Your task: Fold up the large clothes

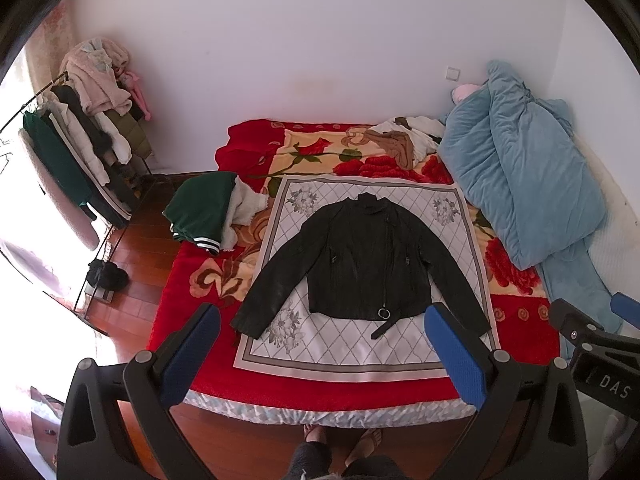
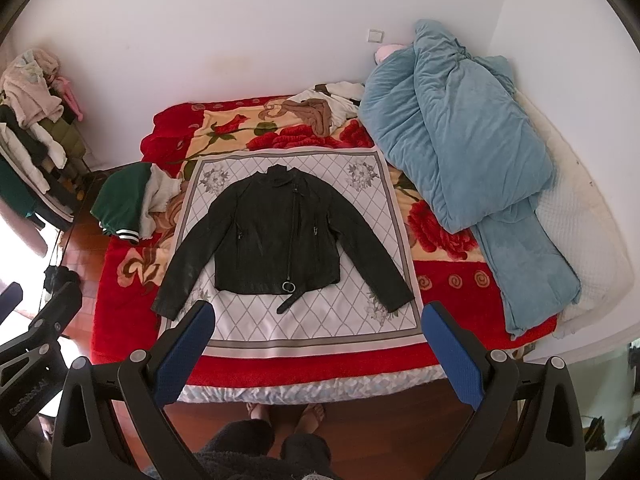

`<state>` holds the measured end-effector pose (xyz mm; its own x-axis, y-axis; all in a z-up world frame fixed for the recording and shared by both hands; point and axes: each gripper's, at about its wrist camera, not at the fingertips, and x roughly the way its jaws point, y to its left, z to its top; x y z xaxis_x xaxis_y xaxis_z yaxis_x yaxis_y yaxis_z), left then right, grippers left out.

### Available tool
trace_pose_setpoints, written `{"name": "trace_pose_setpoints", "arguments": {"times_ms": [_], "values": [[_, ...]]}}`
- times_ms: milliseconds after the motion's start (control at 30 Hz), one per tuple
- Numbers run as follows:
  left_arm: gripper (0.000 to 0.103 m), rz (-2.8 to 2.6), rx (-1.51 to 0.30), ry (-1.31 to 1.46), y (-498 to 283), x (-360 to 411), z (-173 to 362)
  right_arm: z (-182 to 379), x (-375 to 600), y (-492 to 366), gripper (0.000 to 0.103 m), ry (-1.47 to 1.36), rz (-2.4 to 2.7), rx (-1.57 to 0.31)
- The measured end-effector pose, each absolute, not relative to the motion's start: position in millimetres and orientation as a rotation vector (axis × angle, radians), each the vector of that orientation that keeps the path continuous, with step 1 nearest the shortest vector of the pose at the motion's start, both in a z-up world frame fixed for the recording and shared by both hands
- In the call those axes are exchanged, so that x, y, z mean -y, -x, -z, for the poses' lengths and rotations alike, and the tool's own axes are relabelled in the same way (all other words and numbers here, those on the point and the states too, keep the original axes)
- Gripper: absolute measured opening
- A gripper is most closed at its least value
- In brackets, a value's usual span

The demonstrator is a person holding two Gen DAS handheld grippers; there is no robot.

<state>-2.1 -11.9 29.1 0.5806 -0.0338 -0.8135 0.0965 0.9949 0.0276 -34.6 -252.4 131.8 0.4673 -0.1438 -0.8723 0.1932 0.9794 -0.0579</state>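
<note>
A black leather jacket (image 1: 360, 264) lies flat and front up, sleeves spread, on a white diamond-patterned cloth (image 1: 352, 344) on the bed; it also shows in the right wrist view (image 2: 280, 248) on the same cloth (image 2: 304, 328). My left gripper (image 1: 320, 312) is open and empty, held high above the bed's near edge. My right gripper (image 2: 320, 308) is open and empty, held at about the same height. The right gripper's body shows at the right edge of the left wrist view (image 1: 592, 336).
The bed has a red floral blanket (image 1: 520, 320). A green jacket (image 1: 200, 212) lies at its left edge, a blue quilt (image 1: 520, 184) on the right, brown and white clothes (image 1: 404, 140) at the back. A clothes rack (image 1: 80, 128) stands left on the wooden floor (image 1: 132, 280).
</note>
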Motion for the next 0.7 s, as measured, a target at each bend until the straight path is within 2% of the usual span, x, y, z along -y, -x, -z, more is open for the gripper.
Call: {"name": "trace_pose_setpoints", "arguments": {"times_ms": [267, 367, 467, 533, 600, 667, 700], "values": [[0.103, 0.078, -0.958, -0.073, -14.0, 15.4, -25.7, -128.8, 253.3, 11.3, 0.103, -0.068, 0.231, -1.075], [0.103, 0.074, -0.918, -0.065, -38.3, 11.6, -12.9, -110.9, 260.7, -3.9, 0.103, -0.116, 0.236, -1.040], [0.103, 0.047, -0.893, -0.107, -69.3, 12.5, 18.4, -69.6, 273.4, -24.6, 0.103, -0.195, 0.264, -1.082], [0.103, 0.061, -0.906, -0.120, -89.1, 15.8, 44.0, -34.7, 287.2, -40.8, 0.099, -0.253, 0.293, -1.121], [0.103, 0.066, -0.937, -0.151, -110.2, 23.7, 74.7, 6.3, 298.6, -55.2, 0.083, -0.291, 0.324, -1.161], [0.103, 0.068, -0.978, -0.178, -132.3, 34.8, 110.4, 52.2, 314.5, -71.9, 0.075, -0.323, 0.356, -1.225], [0.103, 0.062, -0.998, -0.191, -141.2, 37.9, 127.7, 73.8, 321.4, -77.2, 0.075, -0.343, 0.352, -1.251]]}}
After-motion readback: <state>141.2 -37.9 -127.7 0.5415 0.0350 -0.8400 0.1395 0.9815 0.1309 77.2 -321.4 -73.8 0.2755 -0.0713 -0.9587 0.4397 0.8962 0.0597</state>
